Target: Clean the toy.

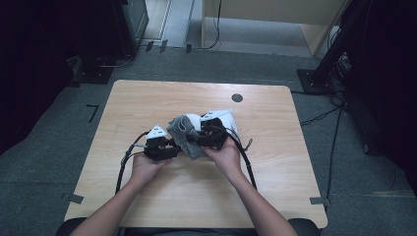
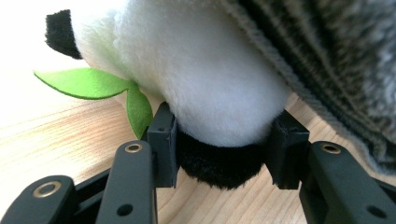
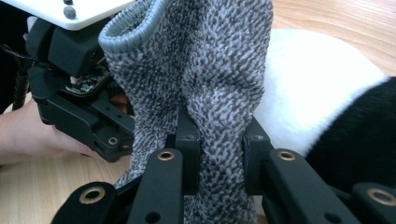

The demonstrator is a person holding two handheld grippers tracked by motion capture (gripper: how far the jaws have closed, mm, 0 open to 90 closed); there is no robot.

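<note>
A pale wooden table (image 1: 147, 98) with rounded corners stands on grey carpet (image 1: 59, 118). A round dark hole (image 1: 237, 98) sits near its far edge, right of the middle. Bits of tape mark the carpet beside the table's left side, and cables (image 1: 322, 116) run across the floor at the right toward a dark stand (image 1: 339, 44). Beyond the table there is a light wooden panel (image 1: 275, 12); dark equipment fills the far left corner.

At the table's middle, two hands bring the grippers together. The left gripper (image 2: 223, 151) has its jaws pressed on a plush toy (image 2: 205, 84), clamping it where the white fur meets a black patch; green felt leaves (image 2: 98, 88) stick out beside the left jaw, close over the wood. The right gripper (image 3: 219, 154) has its jaws drawn narrow on a grey knit sock (image 3: 205, 70), pinching the fabric between the pads, with the ribbed cuff standing open above. The sock lies against the toy, partly draped over its white body. In the high view the toy (image 1: 193, 121) and sock (image 1: 184, 137) sit between the left gripper (image 1: 174, 147) and right gripper (image 1: 199, 138), just above the tabletop.
</note>
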